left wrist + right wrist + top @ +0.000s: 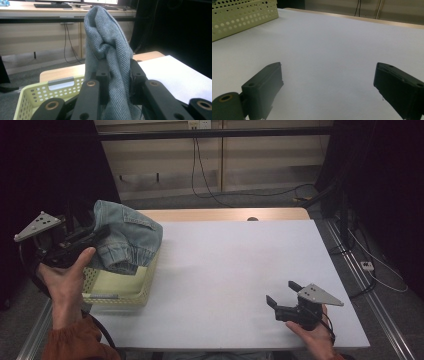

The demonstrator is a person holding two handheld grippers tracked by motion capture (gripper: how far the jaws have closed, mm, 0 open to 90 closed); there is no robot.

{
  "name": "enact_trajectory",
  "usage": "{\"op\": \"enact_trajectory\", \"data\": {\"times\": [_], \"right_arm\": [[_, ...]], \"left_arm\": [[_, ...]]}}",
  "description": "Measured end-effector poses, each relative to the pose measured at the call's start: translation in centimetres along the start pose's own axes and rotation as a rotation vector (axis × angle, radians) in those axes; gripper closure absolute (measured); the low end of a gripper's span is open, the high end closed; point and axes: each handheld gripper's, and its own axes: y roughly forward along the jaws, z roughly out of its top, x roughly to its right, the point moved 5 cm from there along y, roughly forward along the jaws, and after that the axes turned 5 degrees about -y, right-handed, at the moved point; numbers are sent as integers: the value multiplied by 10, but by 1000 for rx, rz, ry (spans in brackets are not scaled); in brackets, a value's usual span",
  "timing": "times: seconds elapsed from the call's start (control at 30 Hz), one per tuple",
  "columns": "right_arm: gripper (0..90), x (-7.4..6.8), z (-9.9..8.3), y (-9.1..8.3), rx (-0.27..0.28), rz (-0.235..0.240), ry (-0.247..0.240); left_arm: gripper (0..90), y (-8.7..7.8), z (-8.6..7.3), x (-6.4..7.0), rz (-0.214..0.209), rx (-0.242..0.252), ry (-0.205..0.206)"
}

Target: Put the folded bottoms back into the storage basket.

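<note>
Above the basket: denim garment, lifted, draped over rim.
Left gripper: fingers pinching the denim.
Right gripper: fingers spread, low over white bench.

Left gripper, its two black jaws rising from the bottom centre of the frame, clamped on a fold of blue denim garment. Yellow perforated basket at lower left; white table surface at right.
</note>
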Motion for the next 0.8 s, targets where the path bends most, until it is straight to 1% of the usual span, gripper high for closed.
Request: {"op": "enact_trajectory", "data": {"times": [0.2,0.27,0.33,0.47,0.5,0.57,0.73,0.8], "right_arm": [[85,0,0,0,1,-2,2],[85,0,0,0,-2,-2,2],[85,0,0,0,-2,-1,2],[85,0,0,0,-2,-1,2],[85,0,0,0,-3,0,1],[85,0,0,0,-2,1,1],[85,0,0,1,-3,0,3],[85,0,0,1,-2,1,2]], "left_arm": [[751,4,-7,-7,41,-41,-8],[751,4,-8,-10,50,-44,-7],[751,3,-10,-13,50,-47,-14],[751,4,-15,-22,54,-67,-37],[751,5,-16,-25,57,-69,-47],[751,6,-19,-30,66,-75,-56],[750,11,-26,-37,89,-108,-59],[750,12,-28,-41,110,-132,-62]]}}
